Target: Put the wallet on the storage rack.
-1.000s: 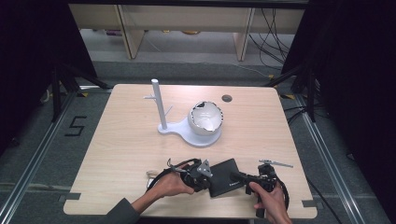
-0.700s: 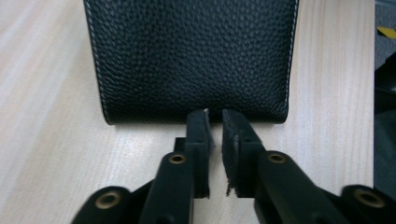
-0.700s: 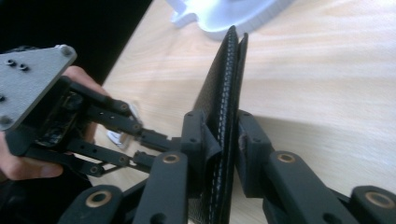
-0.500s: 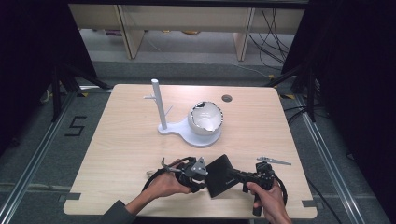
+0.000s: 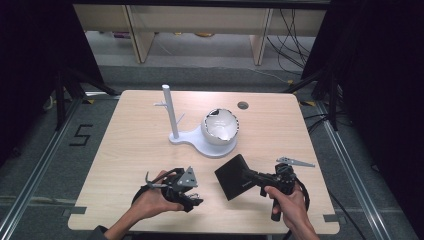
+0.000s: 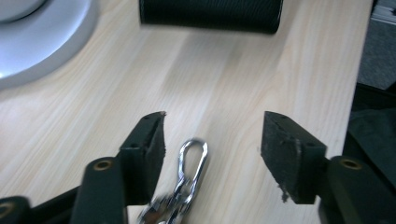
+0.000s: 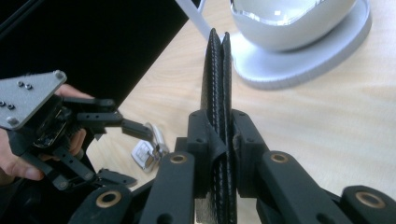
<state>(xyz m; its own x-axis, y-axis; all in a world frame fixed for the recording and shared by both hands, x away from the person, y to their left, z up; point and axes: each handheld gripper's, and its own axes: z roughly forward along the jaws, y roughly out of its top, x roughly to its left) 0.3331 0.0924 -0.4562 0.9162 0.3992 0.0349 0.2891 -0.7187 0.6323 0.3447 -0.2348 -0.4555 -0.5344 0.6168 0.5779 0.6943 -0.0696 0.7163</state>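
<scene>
Gripping a black wallet point(image 5: 234, 176) edge-on in the clenched right gripper point(image 7: 219, 140), lifted just above the table point(image 5: 130, 150). Opening the left gripper point(image 6: 212, 149) over a loose metal clasp point(image 6: 189, 161) lying on the wood, jaws just parted. Risking the wallet sliding out, being pinched near one edge.

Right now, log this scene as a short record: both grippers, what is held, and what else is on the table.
right gripper: shut on the black wallet, held on edge off the table
left gripper: open, jaws just opened, nothing pinched
metal clip: lying on the wood between the left jaws, touching neither pad
white stand: mid-table, upright post and white bowl on its base
</scene>
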